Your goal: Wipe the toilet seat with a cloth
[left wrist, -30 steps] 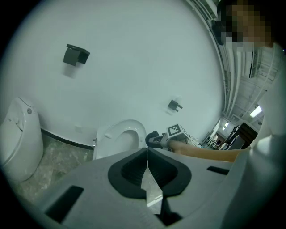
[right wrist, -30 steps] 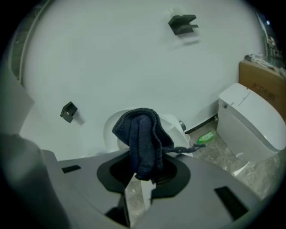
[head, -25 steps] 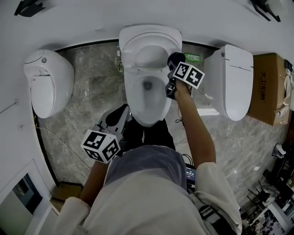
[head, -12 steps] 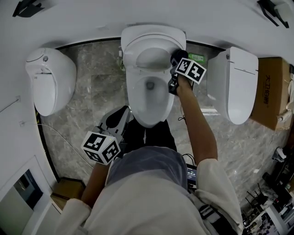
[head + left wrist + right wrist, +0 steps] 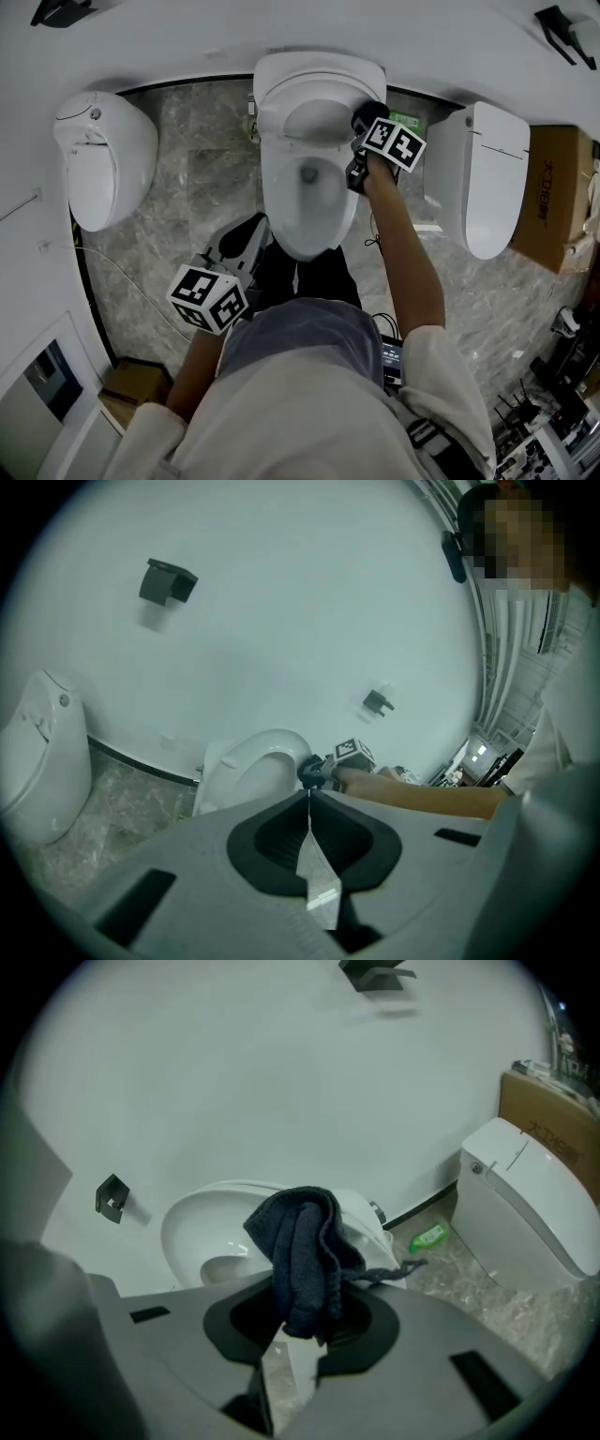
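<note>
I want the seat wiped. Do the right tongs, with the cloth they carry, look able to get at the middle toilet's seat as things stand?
Probably yes. The right tongs, shut on the dark cloth, hover beside the seat, at its right side. Nothing stands between them, and the seat lies uncovered.
</note>
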A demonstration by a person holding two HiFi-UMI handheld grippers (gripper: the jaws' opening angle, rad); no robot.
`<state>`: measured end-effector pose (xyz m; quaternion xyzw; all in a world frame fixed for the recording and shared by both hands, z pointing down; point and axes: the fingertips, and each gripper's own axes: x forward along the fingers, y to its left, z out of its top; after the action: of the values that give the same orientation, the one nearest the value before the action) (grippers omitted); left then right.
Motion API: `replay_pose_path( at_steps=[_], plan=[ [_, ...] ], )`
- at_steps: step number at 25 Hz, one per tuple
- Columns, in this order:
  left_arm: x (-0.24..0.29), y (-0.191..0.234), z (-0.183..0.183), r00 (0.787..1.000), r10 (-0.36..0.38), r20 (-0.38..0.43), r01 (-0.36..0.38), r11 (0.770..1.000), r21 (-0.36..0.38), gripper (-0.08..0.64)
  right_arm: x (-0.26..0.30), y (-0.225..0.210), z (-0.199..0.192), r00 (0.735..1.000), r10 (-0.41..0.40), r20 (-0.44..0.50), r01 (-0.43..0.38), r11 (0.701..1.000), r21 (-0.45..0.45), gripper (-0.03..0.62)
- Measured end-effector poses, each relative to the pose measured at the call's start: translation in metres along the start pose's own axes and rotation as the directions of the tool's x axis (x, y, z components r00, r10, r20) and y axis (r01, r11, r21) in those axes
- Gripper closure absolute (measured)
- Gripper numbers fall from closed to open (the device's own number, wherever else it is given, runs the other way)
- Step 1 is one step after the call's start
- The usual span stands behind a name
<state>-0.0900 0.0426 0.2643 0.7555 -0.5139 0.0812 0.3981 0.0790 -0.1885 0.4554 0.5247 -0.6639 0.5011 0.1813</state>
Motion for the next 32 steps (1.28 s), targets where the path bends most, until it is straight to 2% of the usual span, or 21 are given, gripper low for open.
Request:
replay_pose_path(
  at_steps=[16,32],
  plan=[
    [-0.025,0.021,-0.004,0.999,0.019,0.034,-0.018,0.999,-0.044,0.551,-0.011,0.037,0.011,0.998,0.039,0.041,-0.037,0.999,-0.036,0.518],
    [-0.054,0.042,-0.014,0.997,0.044,0.07,-0.037,0.995,-0.09,0.549,-0.019,0.085,0.017,0.992,0.087,0.093,-0.076,0.99,-0.116,0.517]
  ],
)
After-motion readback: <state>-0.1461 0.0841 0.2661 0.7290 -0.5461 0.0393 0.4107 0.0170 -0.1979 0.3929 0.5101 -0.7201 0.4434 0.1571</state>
